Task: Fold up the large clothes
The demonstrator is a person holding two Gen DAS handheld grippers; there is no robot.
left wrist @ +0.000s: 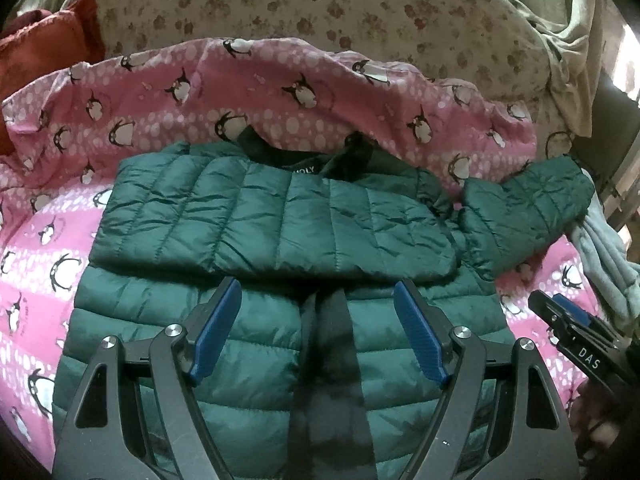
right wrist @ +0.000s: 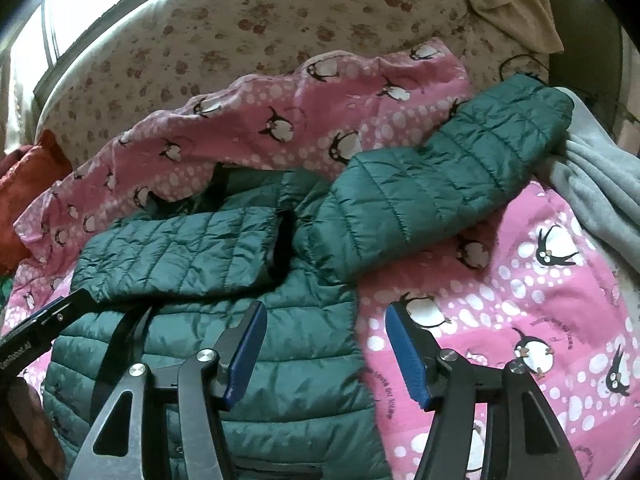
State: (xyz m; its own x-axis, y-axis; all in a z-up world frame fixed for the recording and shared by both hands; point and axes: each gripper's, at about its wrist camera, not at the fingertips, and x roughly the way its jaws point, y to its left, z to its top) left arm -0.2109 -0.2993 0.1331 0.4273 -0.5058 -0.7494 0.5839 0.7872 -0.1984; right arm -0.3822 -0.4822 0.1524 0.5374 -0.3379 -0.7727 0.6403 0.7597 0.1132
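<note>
Pink penguin blanket [left wrist: 168,92] covers the bed; on it lies the green jacket [left wrist: 256,216], one sleeve [right wrist: 452,172] toward 2 o'clock. My left tongs [left wrist: 318,304] and right tongs [right wrist: 326,320] are both spread, holding nothing.

Dark green quilted jacket [left wrist: 272,216], pink penguin-print blanket [right wrist: 520,280], beige floral sheet [left wrist: 320,4], blue claw pads [left wrist: 216,332].
</note>
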